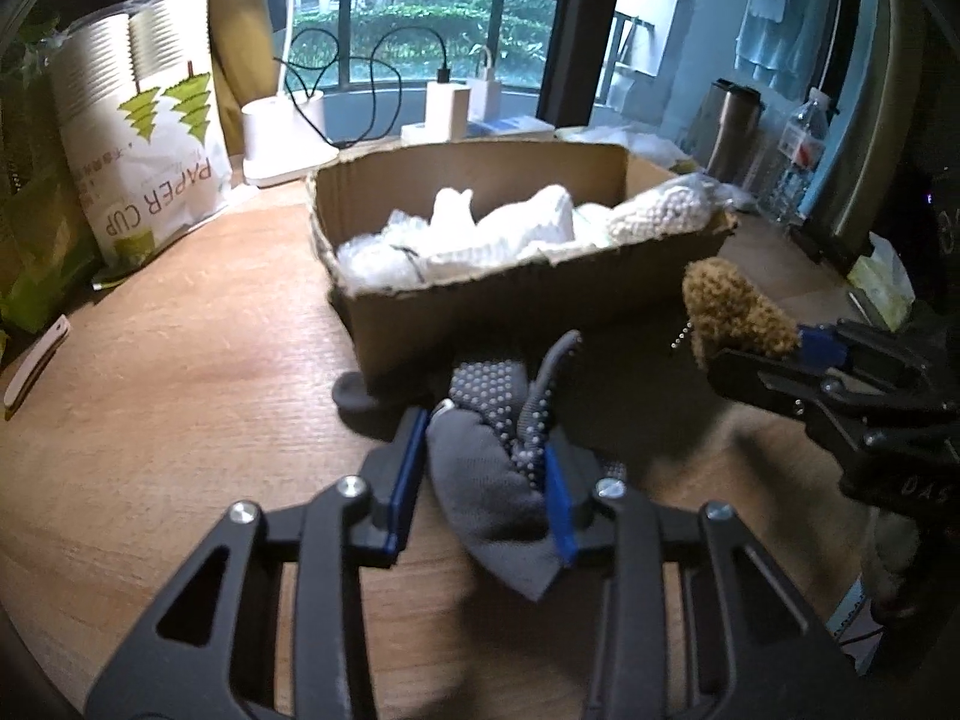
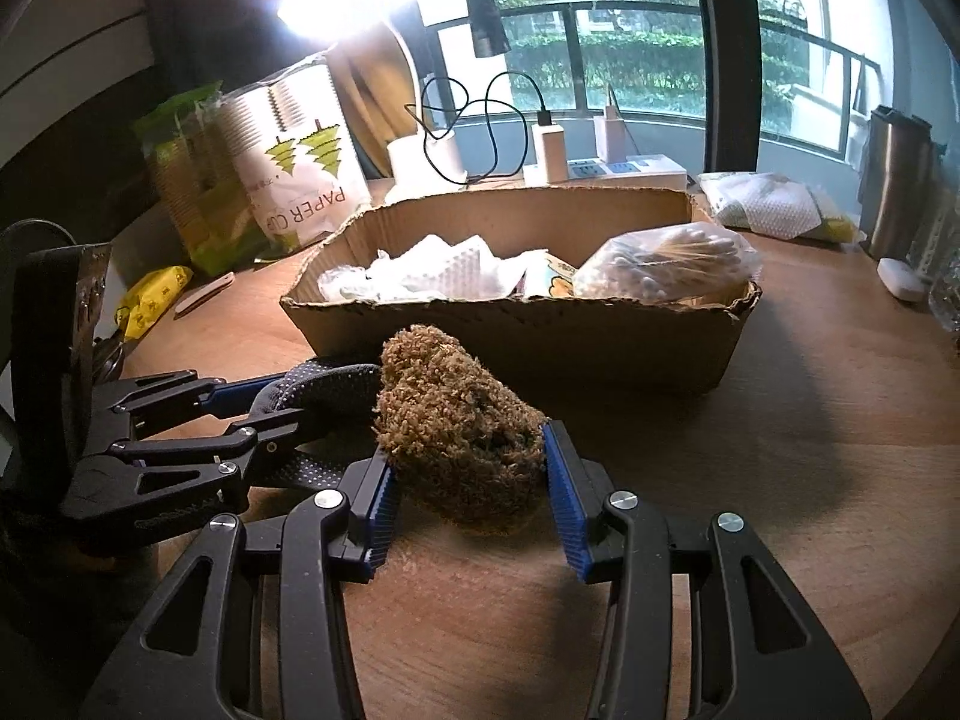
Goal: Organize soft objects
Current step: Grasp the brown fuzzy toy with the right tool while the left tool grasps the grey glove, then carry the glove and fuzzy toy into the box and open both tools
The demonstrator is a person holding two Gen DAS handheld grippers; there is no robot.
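Glove (image 1: 486, 480) grey, white-dotted, crumpled; plush (image 2: 462, 426) brown, fuzzy, lumpy.

Under me runs a wooden table (image 2: 840, 420). A torn cardboard box (image 2: 540, 348) sits on it straight ahead. To the left a paper cup bag (image 1: 150, 138) stands at the table's back edge, with green packets (image 2: 180, 180) beside it. Behind the box sit a white lamp base (image 1: 282, 138) and a power strip (image 2: 606, 171). A grey dotted glove (image 1: 486, 468) lies before the box.
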